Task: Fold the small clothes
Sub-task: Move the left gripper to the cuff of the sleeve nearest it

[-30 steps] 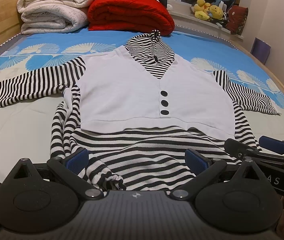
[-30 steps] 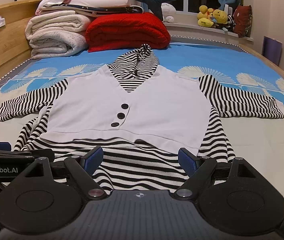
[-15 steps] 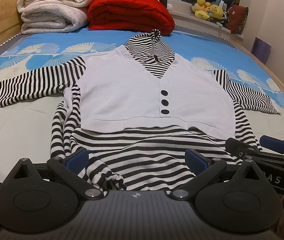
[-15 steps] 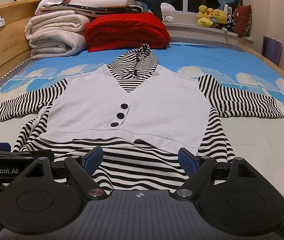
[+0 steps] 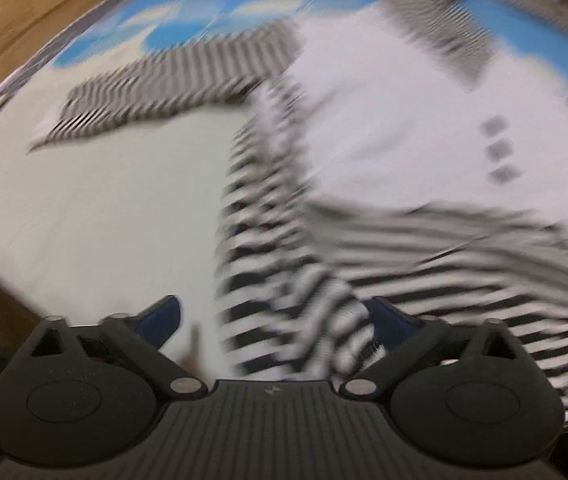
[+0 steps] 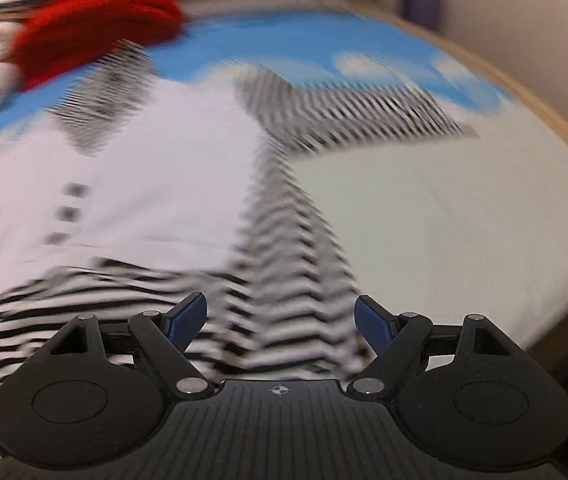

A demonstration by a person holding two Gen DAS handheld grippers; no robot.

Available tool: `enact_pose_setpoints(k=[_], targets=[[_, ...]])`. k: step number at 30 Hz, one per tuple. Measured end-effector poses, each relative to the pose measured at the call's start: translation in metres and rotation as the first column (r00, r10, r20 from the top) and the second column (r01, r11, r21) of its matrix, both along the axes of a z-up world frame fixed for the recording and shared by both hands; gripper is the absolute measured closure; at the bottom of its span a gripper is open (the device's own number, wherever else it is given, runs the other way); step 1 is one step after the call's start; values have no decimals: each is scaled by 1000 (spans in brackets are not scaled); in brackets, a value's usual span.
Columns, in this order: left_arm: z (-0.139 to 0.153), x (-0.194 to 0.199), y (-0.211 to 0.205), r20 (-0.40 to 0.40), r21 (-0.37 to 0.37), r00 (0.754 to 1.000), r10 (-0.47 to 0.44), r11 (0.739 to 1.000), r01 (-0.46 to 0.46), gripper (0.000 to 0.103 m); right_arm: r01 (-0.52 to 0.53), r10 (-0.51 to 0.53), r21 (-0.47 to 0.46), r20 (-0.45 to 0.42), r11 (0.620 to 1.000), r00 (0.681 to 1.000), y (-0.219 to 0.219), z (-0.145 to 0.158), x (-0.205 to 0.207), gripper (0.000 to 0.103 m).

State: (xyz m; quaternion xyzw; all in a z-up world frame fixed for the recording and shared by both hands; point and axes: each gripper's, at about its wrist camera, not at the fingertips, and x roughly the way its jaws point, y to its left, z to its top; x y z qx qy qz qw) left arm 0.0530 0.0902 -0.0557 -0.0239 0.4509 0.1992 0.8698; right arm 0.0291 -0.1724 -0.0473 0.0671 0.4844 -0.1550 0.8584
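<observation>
While both frames are blurred, left tongs (image 5: 271,322) and right tongs (image 6: 281,322) are seen wide open, empty, straddling the striped garment's (image 5: 396,128) opposite side edges.

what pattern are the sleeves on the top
Black and white stripes; the sleeve shows best in the right wrist view.

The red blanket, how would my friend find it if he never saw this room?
Start at the bed with the blue patterned sheet, where a striped top lies spread out. Look past its hood to the far end. The red blanket is folded there, the only bright red thing, beside pale bedding that is too blurred to make out.
</observation>
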Motion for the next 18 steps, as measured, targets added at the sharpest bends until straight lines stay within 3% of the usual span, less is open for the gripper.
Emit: enact_pose_setpoints(k=[1,3,5,6,8,11,13,15,16,18], targets=[[-10,-2,7,-70,0,997,30,1000,-30,20,27,-27,-1,-38,1000,999,-7,-8,-2,22],[-17,-10,28,-88,-65,994,69,995,-75,21,80,-78,11,-114,997,990,-18,-24,-6,41],[-25,-12,35,-81,-69,996,32,997,-37,25,84,-81,32,-108,996,991,-23,-24,-11,48],[-28,-14,39,-71,-50,997,18,999,-22,25,59,-57,19,-100,998,993,-20,-23,-12,58],[-32,-20,49,-43,-64,999,28,997,-31,26,27,-29,-26,-85,999,996,-15,-18,-14,64],[-32,-34,62,56,-46,998,-37,998,39,25,64,-63,8,-61,998,996,-18,-11,-19,64],[-57,-33,75,-16,-69,996,-93,993,92,25,46,-46,-3,-97,999,994,-17,-16,-15,59],[-83,-34,91,-107,-143,992,-62,989,47,25,42,-42,0,-134,999,990,-17,-22,-11,53],[-85,-39,98,-96,-147,994,-43,989,29,25,44,-45,-9,-126,999,991,-16,-19,-10,52],[-84,-50,114,-23,-88,998,-53,995,50,25,30,-33,-32,-83,999,996,-11,-10,-11,51]])
